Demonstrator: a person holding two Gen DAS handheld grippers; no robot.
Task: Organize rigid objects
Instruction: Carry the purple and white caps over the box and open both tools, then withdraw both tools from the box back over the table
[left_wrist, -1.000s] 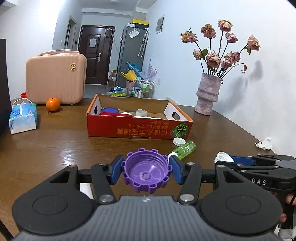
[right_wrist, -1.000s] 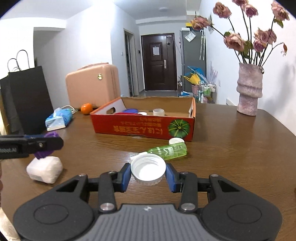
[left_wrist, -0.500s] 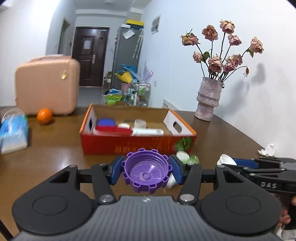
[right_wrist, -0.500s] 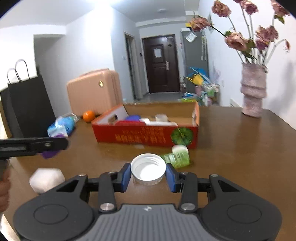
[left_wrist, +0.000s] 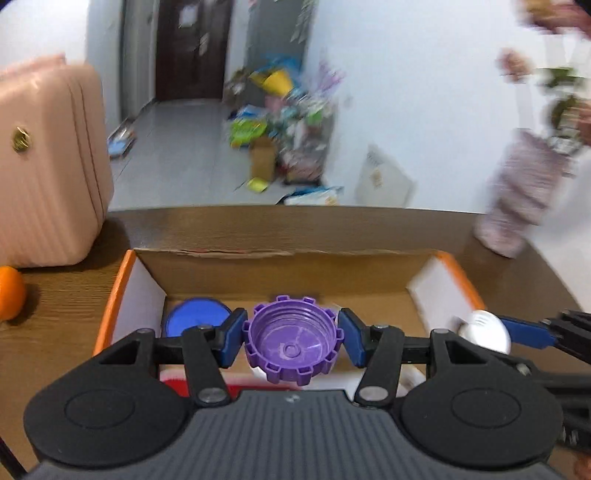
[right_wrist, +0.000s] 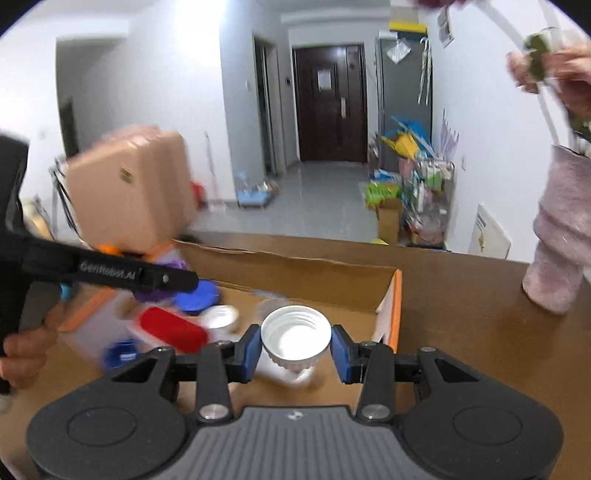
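Note:
My left gripper (left_wrist: 292, 338) is shut on a purple notched cap (left_wrist: 293, 339), held hollow side up over the open cardboard box (left_wrist: 280, 262). My right gripper (right_wrist: 295, 347) is shut on a white ribbed cap (right_wrist: 295, 338), also hollow side up, above the right part of the same box (right_wrist: 391, 295). In the left wrist view the right gripper's blue finger and the white cap (left_wrist: 484, 330) show at the right. In the right wrist view the left gripper's black arm (right_wrist: 110, 273) crosses at the left, held by a hand (right_wrist: 22, 350). Inside the box lie a blue lid (left_wrist: 195, 319), a red flat piece (right_wrist: 171, 328) and a white lid (right_wrist: 219, 317).
The box stands on a brown wooden table (right_wrist: 480, 332). A pink case (left_wrist: 48, 166) and an orange (left_wrist: 11, 297) sit to the box's left. A pale ribbed vase (right_wrist: 561, 236) with dried flowers stands at the right. Beyond the table are a tiled floor and clutter by a door.
Both grippers have travelled forward from the table's near part to over the box, each still holding its cap. The green bottle on the table has dropped out of view.

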